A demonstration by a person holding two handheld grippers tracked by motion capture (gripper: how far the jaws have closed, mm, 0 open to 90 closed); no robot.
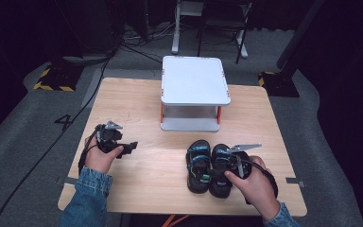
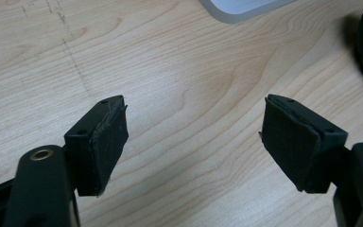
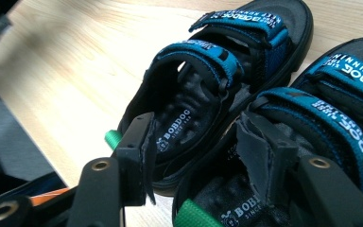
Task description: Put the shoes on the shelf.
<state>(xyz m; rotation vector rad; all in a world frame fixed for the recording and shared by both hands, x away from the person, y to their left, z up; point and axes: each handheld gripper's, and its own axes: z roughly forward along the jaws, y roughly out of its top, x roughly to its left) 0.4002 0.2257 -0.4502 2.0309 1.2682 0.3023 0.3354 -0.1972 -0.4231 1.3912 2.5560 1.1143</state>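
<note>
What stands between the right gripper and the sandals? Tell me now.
Nothing visible. The right gripper is already at the heel end of the pair, one jaw inside the left sandal, the other inside the right sandal, their adjoining walls between them.

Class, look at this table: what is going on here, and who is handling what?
A person at a wooden table holds a hand-held gripper in each hand. The right hand-held gripper is at the heel end of a pair of black-and-blue sandals lying side by side, one jaw inside each sandal, straddling their adjoining walls. Whether the pads press yet cannot be told. The left hand-held gripper is open above bare tabletop, holding nothing. A white two-tier stand sits at the far edge.
</note>
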